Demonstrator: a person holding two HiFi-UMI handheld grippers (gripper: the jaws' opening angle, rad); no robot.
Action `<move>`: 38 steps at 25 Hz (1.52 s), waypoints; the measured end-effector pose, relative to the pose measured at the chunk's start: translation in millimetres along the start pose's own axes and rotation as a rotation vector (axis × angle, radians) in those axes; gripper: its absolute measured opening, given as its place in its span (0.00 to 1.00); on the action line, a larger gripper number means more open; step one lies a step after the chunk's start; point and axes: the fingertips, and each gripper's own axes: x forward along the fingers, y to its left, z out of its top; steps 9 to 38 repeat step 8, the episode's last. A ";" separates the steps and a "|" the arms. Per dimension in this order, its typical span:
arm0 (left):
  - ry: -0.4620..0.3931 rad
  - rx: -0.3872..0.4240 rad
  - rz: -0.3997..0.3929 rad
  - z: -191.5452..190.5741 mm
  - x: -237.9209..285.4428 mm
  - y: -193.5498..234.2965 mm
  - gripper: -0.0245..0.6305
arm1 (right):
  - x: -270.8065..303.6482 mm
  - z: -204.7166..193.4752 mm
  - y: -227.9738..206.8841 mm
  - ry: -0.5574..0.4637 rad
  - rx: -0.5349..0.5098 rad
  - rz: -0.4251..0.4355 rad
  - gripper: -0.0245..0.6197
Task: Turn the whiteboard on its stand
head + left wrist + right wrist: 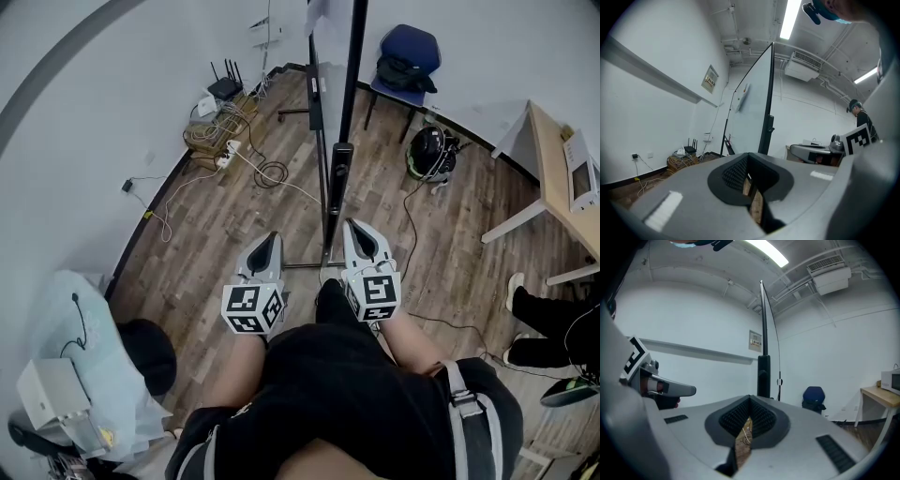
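From the head view, the whiteboard (316, 92) stood on its stand (329, 202) right in front of the person, and only its thin edge showed. The left gripper (272, 237) and the right gripper (354, 225) were held near the stand's foot, one on each side, not touching the board. A blue chair (410, 52) stood behind the board, and a helmet (430, 153) lay on the wood floor (225, 234).

In the left gripper view, the left gripper (748, 155) had its jaws pressed together with nothing between them. The whiteboard (752, 110) rose tall ahead, apart from the jaws.

In the right gripper view, the right gripper (750, 398) had its jaws clenched too, and they held nothing. The whiteboard (762, 310) looked like a thin line above its black stand (763, 376), straight ahead. The blue chair (814, 395) sat to the right.
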 end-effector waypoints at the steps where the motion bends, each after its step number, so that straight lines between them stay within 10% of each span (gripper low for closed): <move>1: 0.004 -0.002 0.002 -1.0 0.2 0.9 0.05 | 1.3 -1.4 -0.1 0.005 0.003 0.003 0.05; 38: 0.011 -0.007 0.010 -1.7 1.2 3.7 0.05 | 7.6 -4.6 1.0 0.022 0.019 0.018 0.05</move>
